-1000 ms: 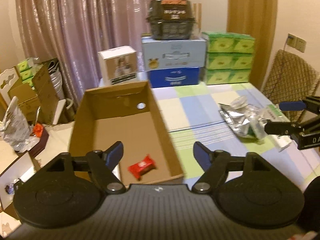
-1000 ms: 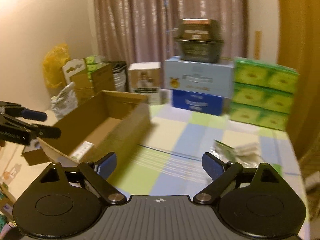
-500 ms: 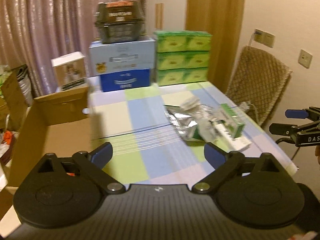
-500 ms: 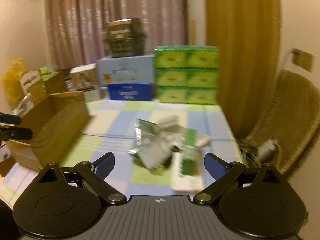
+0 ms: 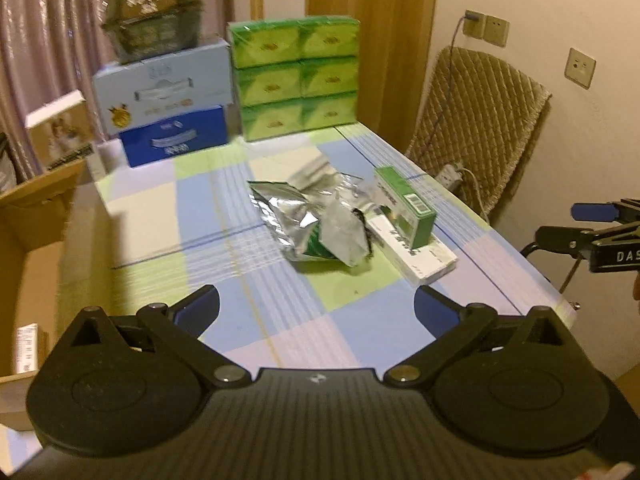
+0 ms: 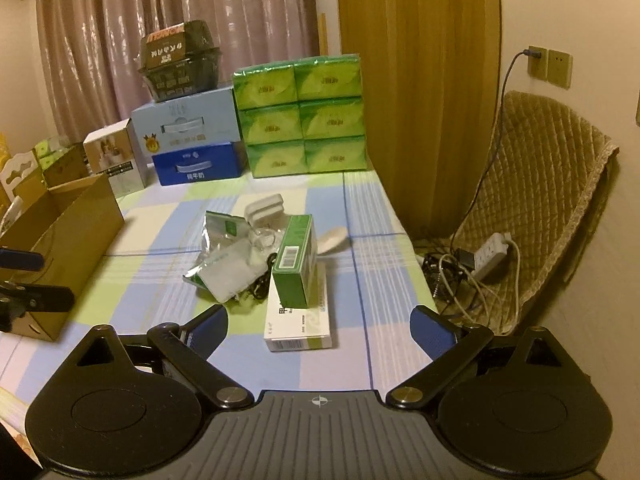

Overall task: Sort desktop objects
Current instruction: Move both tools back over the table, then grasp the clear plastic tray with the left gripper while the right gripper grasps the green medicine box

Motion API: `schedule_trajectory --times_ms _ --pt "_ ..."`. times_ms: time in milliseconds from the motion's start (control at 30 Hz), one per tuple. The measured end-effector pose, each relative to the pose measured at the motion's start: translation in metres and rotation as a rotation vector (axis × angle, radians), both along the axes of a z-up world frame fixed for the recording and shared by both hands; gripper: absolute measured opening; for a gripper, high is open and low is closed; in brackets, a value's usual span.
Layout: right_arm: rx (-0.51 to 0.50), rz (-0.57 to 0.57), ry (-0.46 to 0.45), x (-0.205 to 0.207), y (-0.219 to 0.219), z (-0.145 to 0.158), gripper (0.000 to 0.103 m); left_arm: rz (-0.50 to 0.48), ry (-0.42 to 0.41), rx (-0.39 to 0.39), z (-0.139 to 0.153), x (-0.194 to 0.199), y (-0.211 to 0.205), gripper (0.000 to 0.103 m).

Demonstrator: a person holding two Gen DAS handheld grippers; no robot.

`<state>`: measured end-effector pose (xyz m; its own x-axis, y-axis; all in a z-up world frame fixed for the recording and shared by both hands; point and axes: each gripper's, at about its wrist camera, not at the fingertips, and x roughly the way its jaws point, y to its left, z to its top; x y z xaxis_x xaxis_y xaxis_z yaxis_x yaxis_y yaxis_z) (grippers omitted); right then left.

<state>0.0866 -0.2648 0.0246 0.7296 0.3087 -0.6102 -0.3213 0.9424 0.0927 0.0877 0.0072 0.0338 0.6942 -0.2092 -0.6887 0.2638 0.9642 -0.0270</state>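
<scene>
Both claws are seen spread wide with nothing between the fingers: the left claw (image 5: 316,306) is held above the near part of the checked counter (image 5: 192,216), the right claw (image 6: 319,322) above the counter's near edge. A heap of objects lies near the middle of the counter — a crumpled silver pouch (image 5: 310,220), a green box (image 6: 295,267) resting on a flat white box (image 6: 299,326), and a small white item (image 6: 264,208) at the back whose nature cannot be made out. Something dark is partly hidden under the pouch and the green box. The cardboard box (image 6: 66,232) stands at the counter's left edge and is cut off by the frame in the left wrist view — only a small white packet (image 5: 27,346) can be seen inside. Cartons are stacked at the far end (image 6: 300,116).
</scene>
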Motion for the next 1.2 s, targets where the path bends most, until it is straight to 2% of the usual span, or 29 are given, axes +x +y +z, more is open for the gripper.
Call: schedule_trajectory --times_ms 267,633,967,1067,1200 --pt "-0.017 0.008 0.019 0.024 0.008 -0.016 0.095 -0.026 0.033 0.013 -0.023 0.031 -0.018 0.101" --pt "-0.050 0.053 0.049 0.063 0.027 -0.042 0.093 -0.132 -0.033 0.141 -0.060 0.065 -0.042 0.097" --pt "-0.058 0.091 0.088 0.100 0.046 -0.067 0.069 -0.272 -0.123 0.286 -0.100 0.089 -0.070 0.093" --pt "-0.067 0.108 0.093 0.109 0.052 -0.072 0.060 -0.294 -0.136 0.314 -0.109 0.095 -0.075 0.088" --pt "-0.079 0.121 0.095 0.120 0.060 -0.078 0.053 -0.320 -0.145 0.335 -0.118 0.101 -0.081 0.087"
